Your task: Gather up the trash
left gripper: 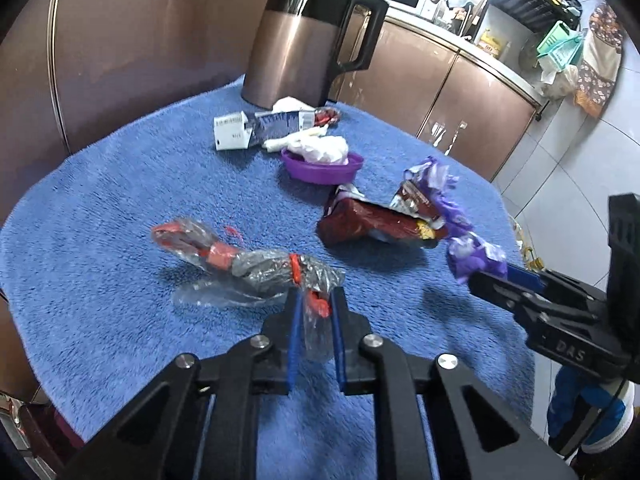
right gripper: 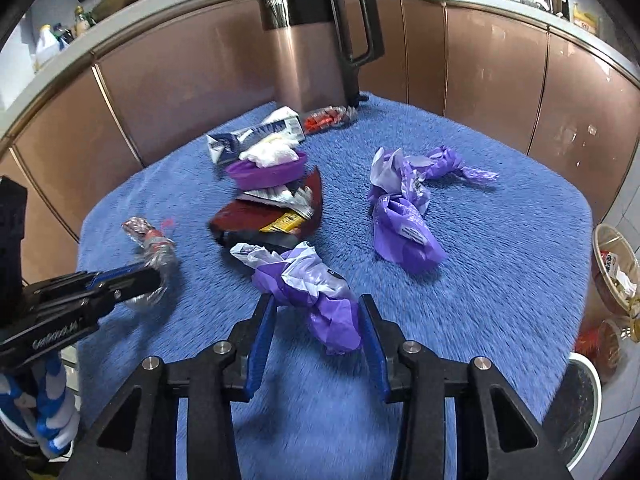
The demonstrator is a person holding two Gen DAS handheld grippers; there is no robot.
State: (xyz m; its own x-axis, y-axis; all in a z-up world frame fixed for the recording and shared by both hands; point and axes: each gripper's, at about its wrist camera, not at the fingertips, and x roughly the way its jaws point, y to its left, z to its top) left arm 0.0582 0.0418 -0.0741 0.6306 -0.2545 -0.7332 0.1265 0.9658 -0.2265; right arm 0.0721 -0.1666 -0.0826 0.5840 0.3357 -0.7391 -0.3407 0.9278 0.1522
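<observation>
The left gripper is pinching the near end of a crumpled clear plastic wrapper with red print, which lies on the blue fluffy towel covering the table. The right gripper has its blue-padded jaws half closed around a crumpled purple and white plastic wrapper; whether the pads press on it cannot be told. Just beyond lies a dark red foil snack bag, and farther off a purple shallow bowl holding white crumpled paper. A second purple wrapper lies to the right, apart from the rest, with bare towel around it. A copper-coloured jug with a black handle stands at the far edge. Right of the table's edge sits a round bin.
</observation>
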